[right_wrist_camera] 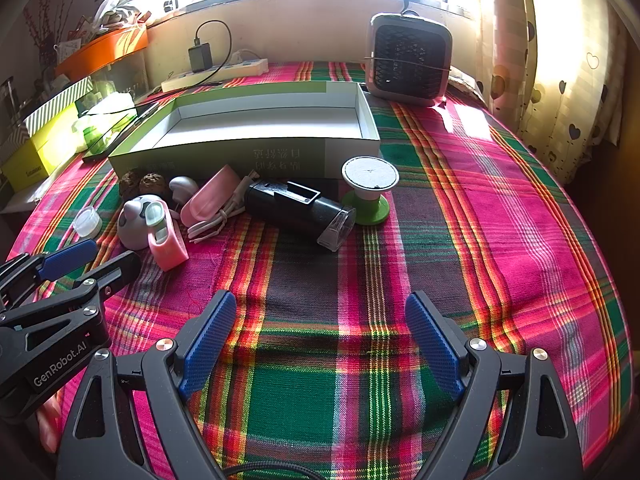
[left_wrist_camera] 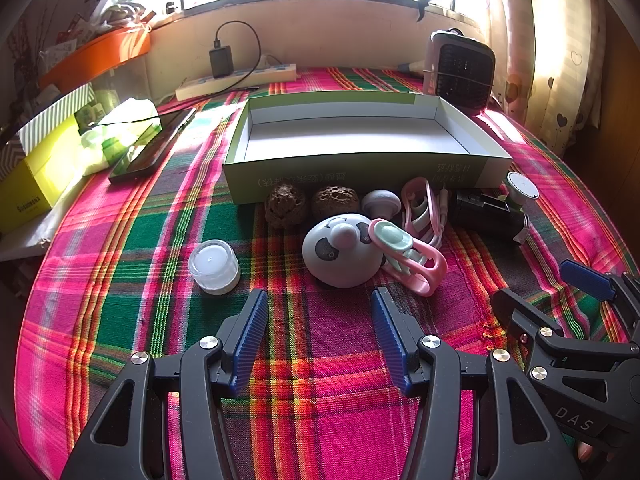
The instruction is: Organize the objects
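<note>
Start of sorting: cardboard box empty, panda toy, nut shells, pink clips, jar beside it on the cloth; left gripper and right gripper wide open, holding nothing.

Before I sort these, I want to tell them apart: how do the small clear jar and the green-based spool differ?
The small clear jar is squat and translucent white; the green-based spool has a narrow waist, green foot and flat white top. The jar stands apart at the left end of the row; the spool sits at the right end, beside the black device. Both stand upright on the cloth.
</note>
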The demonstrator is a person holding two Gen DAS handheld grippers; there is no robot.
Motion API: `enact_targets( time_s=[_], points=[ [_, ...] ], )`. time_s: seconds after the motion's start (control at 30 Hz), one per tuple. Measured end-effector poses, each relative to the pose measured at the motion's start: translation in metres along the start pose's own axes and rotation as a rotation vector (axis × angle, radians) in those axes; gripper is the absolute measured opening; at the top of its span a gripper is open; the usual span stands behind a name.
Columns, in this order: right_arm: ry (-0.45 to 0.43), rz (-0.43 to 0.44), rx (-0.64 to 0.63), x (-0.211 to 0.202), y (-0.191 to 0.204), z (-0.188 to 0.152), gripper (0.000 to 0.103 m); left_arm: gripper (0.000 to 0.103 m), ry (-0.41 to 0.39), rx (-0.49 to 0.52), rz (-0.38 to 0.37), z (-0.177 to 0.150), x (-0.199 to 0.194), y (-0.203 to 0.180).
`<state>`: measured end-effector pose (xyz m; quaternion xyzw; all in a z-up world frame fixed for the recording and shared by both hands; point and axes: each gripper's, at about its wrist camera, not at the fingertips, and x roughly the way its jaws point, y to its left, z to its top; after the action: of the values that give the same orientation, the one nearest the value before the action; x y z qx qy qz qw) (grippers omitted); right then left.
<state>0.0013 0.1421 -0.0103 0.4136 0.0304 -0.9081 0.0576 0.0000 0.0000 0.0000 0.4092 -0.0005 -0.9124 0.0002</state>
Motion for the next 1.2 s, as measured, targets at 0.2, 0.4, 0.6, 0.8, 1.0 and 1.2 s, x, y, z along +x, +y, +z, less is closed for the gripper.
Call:
enact_targets(
  time_s=[0.2, 0.4, 0.6, 0.8, 1.0, 1.2],
  points=[
    [0.000, 0.000, 0.000, 0.000, 0.000, 0.000, 0.087, 0.052, 0.000, 0.000, 0.000, 0.000, 0.000, 0.000],
    [0.001, 0.003, -0.001, 0.000, -0.002, 0.000, 0.087, 0.052, 0.000, 0.003, 0.000, 0.000, 0.000, 0.000],
    [0.002, 0.006, -0.006, 0.001, -0.003, 0.001, 0.087, 0.052, 0.000, 0.007, -0.009, 0.000, 0.000, 0.001],
    [0.006, 0.016, -0.021, 0.000, -0.001, -0.002, 0.087, 0.052, 0.000, 0.036, -0.034, -0.001, -0.003, 0.006],
    [0.018, 0.067, -0.064, 0.001, -0.008, 0.002, 0.087, 0.052, -0.005, 0.075, -0.077, -0.003, -0.005, 0.015],
    [-0.001, 0.095, -0.110, 0.000, -0.011, 0.012, 0.083, 0.052, -0.021, 0.034, -0.096, -0.004, -0.013, 0.037]
  ],
)
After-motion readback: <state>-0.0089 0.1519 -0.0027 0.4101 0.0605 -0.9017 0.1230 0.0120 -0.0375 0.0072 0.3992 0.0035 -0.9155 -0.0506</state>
